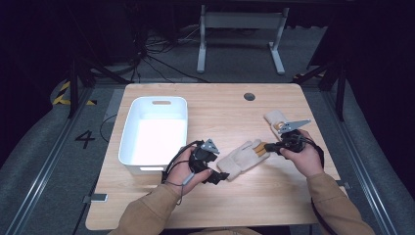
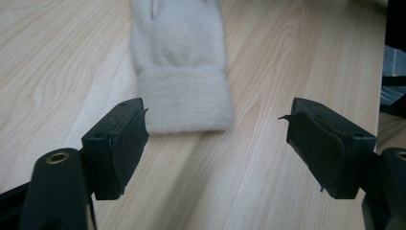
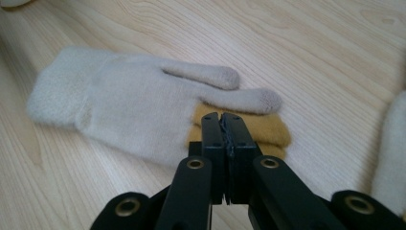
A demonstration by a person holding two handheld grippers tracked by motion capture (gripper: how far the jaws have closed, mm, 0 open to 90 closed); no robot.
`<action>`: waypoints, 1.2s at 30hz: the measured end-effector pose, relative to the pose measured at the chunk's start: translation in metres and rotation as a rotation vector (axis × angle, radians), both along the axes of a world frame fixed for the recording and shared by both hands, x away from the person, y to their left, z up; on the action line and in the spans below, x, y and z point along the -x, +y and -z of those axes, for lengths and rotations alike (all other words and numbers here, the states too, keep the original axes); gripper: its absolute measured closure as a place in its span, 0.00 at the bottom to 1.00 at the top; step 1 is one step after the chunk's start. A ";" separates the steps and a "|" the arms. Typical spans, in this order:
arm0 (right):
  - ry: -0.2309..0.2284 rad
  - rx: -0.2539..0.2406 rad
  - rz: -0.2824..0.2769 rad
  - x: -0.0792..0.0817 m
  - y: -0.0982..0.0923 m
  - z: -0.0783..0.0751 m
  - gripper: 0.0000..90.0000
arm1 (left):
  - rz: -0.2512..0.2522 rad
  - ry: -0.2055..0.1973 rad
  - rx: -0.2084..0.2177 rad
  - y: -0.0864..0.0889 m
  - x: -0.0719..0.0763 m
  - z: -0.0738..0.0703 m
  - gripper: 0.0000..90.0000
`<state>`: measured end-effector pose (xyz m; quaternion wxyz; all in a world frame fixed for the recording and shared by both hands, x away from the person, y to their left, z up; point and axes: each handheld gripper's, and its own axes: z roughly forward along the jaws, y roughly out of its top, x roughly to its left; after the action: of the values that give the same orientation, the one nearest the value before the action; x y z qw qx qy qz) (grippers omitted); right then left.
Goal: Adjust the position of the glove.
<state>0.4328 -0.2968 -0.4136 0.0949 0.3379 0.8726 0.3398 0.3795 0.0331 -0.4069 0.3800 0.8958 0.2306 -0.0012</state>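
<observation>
Glove fingers: the cream knitted glove with mustard fingertips [image 2: 179, 67] is cut off by the top edge in the left gripper view.
Second glove: the second cream glove [image 1: 277, 119] lies partly hidden under the right gripper [image 1: 280, 145].
Grip: shut jaws hide any pinched fabric.

Fuzzy knit glove [image 3: 124, 110], matt wood table [image 3: 335, 57]

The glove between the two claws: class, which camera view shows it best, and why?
The right gripper view: the whole glove shows, cuff, cream fingers and mustard tips. The left gripper view shows its cuff end; the high view shows it small.
</observation>
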 end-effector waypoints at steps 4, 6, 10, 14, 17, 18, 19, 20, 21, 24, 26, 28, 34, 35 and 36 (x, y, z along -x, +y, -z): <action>-0.012 -0.007 0.000 -0.005 0.006 -0.004 0.99 | 0.011 0.015 -0.009 0.008 0.000 0.000 0.24; -0.024 -0.018 0.005 -0.008 0.008 -0.004 0.99 | 0.024 0.016 -0.007 0.010 -0.001 0.000 0.23; -0.023 -0.033 0.005 -0.016 0.016 -0.001 0.99 | 0.023 0.006 0.002 0.011 -0.002 -0.001 0.23; -0.026 -0.032 0.001 -0.025 0.023 0.001 0.99 | 0.029 0.006 0.003 0.011 0.000 0.000 0.23; -0.020 -0.019 0.003 -0.032 0.027 0.003 0.99 | 0.029 0.013 0.002 0.014 0.002 0.001 0.23; -0.019 -0.019 0.002 -0.034 0.028 0.003 0.99 | 0.027 0.016 0.002 0.014 0.003 0.001 0.23; -0.018 -0.017 0.002 -0.036 0.029 0.004 0.99 | 0.030 0.019 0.000 0.016 0.003 0.002 0.23; -0.016 -0.016 0.001 -0.038 0.030 0.005 0.99 | 0.028 0.022 -0.002 0.016 0.004 0.002 0.23; -0.013 -0.013 0.001 -0.040 0.031 0.006 0.99 | 0.028 0.024 0.000 0.017 0.004 0.002 0.23; -0.001 -0.001 -0.001 -0.046 0.034 0.010 0.99 | 0.022 0.016 -0.025 0.018 0.006 0.003 0.23; 0.009 0.007 -0.002 -0.049 0.036 0.013 0.99 | 0.021 0.015 -0.002 0.018 0.007 0.005 0.23; 0.012 0.014 -0.003 -0.051 0.039 0.016 0.99 | 0.002 0.016 -0.002 0.018 0.008 0.005 0.23; 0.025 0.057 0.009 -0.057 0.039 0.024 0.99 | -0.007 0.015 -0.015 0.021 0.009 0.007 0.23; 0.028 0.059 0.011 -0.057 0.038 0.026 0.99 | -0.009 0.017 -0.016 0.021 0.009 0.007 0.23; 0.031 0.062 0.016 -0.057 0.037 0.027 0.99 | -0.007 0.021 -0.019 0.020 0.009 0.008 0.23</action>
<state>0.4899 -0.2600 -0.4409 0.0946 0.3467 0.8814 0.3065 0.3701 0.0534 -0.4144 0.3692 0.8984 0.2378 -0.0071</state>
